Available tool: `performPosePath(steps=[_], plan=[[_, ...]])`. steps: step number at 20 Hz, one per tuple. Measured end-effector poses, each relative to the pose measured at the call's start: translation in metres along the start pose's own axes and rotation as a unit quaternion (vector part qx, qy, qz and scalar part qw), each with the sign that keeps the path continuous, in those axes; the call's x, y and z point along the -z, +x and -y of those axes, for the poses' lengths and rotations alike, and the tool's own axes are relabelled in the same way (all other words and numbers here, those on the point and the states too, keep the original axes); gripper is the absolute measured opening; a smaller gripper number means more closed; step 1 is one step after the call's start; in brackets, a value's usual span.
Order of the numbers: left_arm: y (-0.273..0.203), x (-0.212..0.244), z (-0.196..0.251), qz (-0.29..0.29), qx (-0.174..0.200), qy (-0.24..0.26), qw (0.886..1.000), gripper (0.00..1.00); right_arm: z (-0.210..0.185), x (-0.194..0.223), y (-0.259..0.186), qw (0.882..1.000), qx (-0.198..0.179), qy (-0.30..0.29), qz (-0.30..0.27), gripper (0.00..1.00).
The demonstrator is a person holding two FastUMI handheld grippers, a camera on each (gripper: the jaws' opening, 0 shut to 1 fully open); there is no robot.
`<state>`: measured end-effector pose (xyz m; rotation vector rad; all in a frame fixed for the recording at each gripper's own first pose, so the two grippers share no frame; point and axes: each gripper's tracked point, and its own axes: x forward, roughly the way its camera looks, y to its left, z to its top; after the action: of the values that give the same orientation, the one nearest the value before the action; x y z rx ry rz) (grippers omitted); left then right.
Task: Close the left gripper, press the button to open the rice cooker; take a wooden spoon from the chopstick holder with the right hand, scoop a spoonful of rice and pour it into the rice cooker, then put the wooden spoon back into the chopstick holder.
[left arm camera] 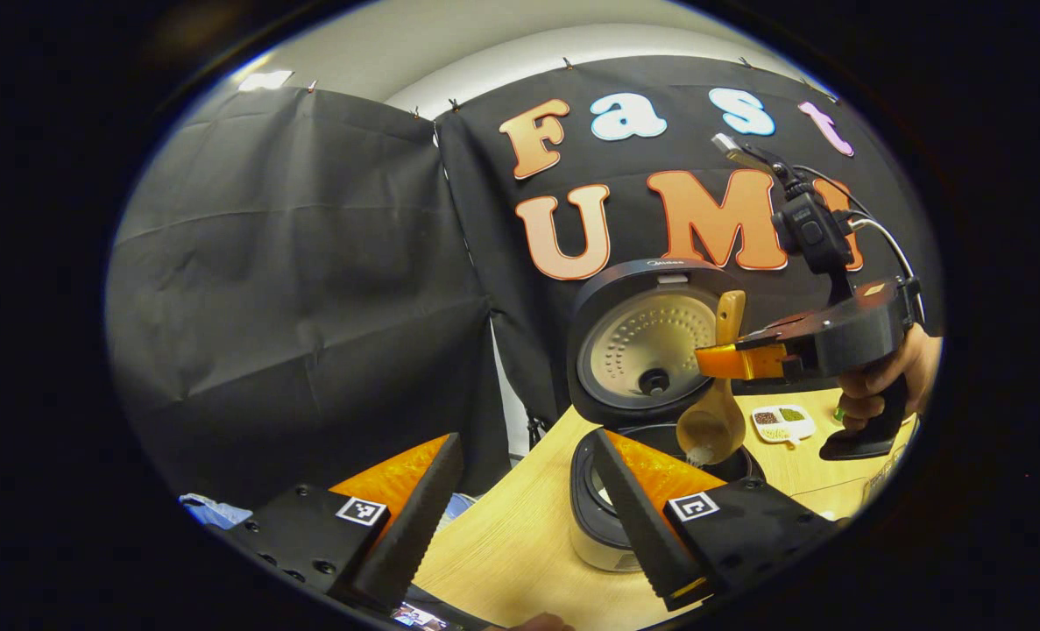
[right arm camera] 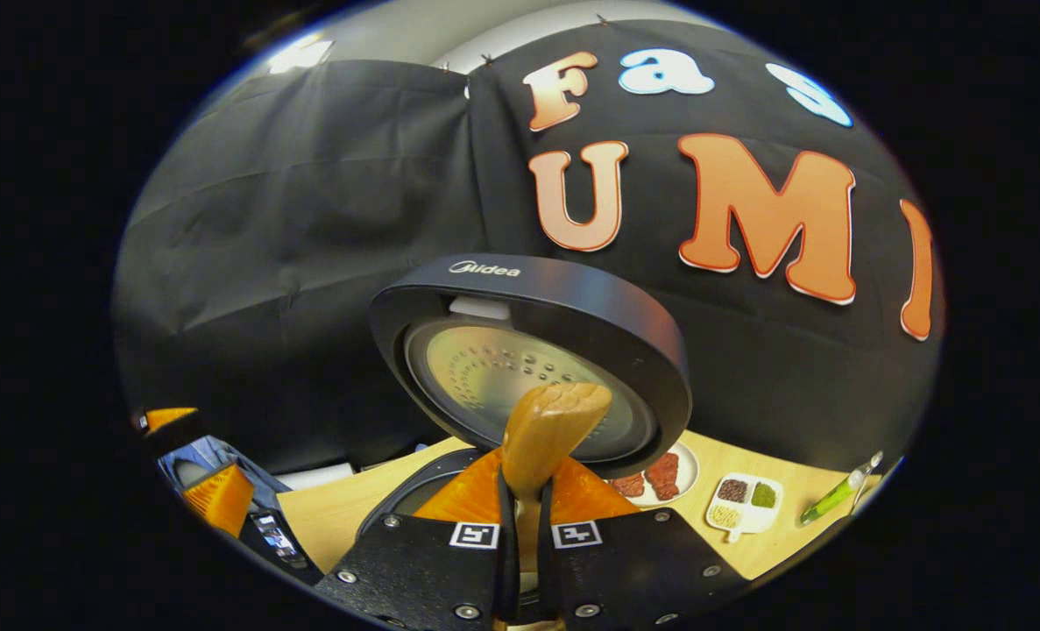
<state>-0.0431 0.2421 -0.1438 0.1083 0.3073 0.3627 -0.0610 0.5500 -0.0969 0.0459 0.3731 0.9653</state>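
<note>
The rice cooker [left arm camera: 603, 517] stands on the wooden table with its lid [left arm camera: 647, 346] swung up. My right gripper [left arm camera: 723, 361] hangs over it, shut on the handle of the wooden spoon [left arm camera: 714, 425]. The spoon's bowl points down over the pot's mouth, and white grains show at its lower edge. In the right gripper view the spoon handle [right arm camera: 550, 425] sticks up between my right gripper's [right arm camera: 521, 504] closed fingers, in front of the lid [right arm camera: 528, 350]. My left gripper [left arm camera: 524, 526] stands open to the left of the cooker, holding nothing. The left gripper [right arm camera: 208, 491] also appears low at the left.
A hand [left arm camera: 879, 386] holds the right gripper's grip. On the table behind the cooker lie a small divided dish of grains [right arm camera: 743, 504], a plate with red pieces [right arm camera: 660, 473] and a green pen [right arm camera: 835, 495]. A blue cloth [left arm camera: 208, 510] lies at the left.
</note>
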Motion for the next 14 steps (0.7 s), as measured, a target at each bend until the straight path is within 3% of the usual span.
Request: performPosePath(steps=[6,8,10,13,14], plan=[[-0.001,-0.002,0.004,-0.002,0.005,0.004,1.000,1.00,-0.010,-0.013,-0.015,0.994,0.007,-0.096,0.047,0.08],[-0.002,-0.002,0.004,-0.003,0.004,0.004,1.000,1.00,-0.006,-0.016,-0.023,0.993,0.010,-0.103,0.056,0.08],[-0.004,-0.004,0.002,-0.002,0.000,0.002,1.000,0.95,-0.002,-0.011,-0.033,0.997,0.001,-0.050,0.050,0.08],[-0.008,-0.005,0.005,-0.002,-0.004,0.000,1.000,0.95,0.025,-0.013,-0.058,0.997,-0.001,0.060,0.046,0.08],[-0.010,-0.005,0.008,-0.004,-0.003,-0.002,1.000,1.00,0.040,-0.015,-0.069,0.995,0.008,0.081,0.051,0.08]])
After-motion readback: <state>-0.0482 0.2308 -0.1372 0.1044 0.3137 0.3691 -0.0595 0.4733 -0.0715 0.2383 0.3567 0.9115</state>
